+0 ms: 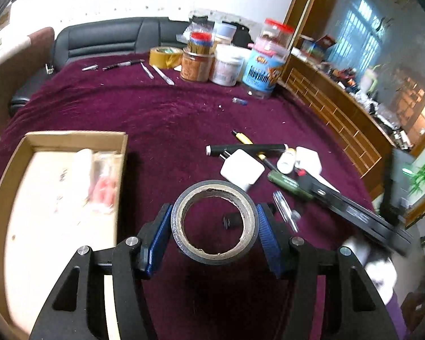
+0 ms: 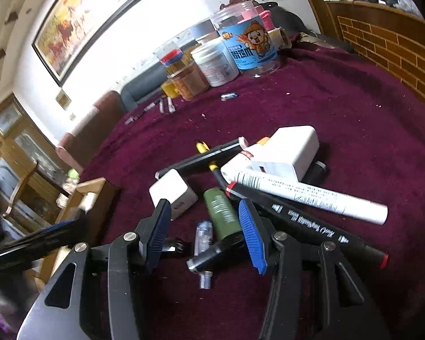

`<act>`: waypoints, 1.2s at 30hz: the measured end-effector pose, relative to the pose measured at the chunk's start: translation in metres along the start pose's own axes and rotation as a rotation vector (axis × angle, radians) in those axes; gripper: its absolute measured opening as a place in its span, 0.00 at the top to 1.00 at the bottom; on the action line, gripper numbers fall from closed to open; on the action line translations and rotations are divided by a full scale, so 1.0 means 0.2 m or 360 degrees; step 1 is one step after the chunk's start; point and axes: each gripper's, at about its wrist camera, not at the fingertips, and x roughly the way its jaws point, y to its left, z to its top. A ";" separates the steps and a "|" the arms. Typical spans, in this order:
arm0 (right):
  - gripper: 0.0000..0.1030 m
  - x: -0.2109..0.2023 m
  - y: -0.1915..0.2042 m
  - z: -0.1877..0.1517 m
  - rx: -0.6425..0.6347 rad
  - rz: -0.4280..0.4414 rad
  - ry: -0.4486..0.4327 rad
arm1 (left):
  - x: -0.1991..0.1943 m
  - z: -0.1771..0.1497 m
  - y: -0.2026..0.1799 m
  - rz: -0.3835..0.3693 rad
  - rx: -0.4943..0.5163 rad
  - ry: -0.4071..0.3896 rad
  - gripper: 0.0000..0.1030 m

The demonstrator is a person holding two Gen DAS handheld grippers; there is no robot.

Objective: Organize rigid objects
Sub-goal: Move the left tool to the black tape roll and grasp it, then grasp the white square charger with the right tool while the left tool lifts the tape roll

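My left jaws [image 1: 214, 228] grip the tape [image 1: 214, 222] across its outer wall, pads at 9 and 3 o'clock, lifted clear of the worktop [image 1: 144, 107]. It should be light and stiff, its smooth dark wrap perhaps slippery, so that hold suits. It has a brown card core. The box [image 1: 56, 141] lies at 9 o'clock. My right jaws [image 2: 205, 231] stand half apart, empty, over a green tube [image 2: 222, 215].

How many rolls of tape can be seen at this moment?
2. A dark tape roll sits between the left gripper's pads, and a tan tape roll lies far back beside the jars. More could be hidden behind the jars.
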 end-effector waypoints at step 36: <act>0.54 0.46 0.58 0.09 -0.0782 -0.0418 0.0413 | -0.42 -0.34 0.64 0.0141 -0.0389 -0.0231 0.48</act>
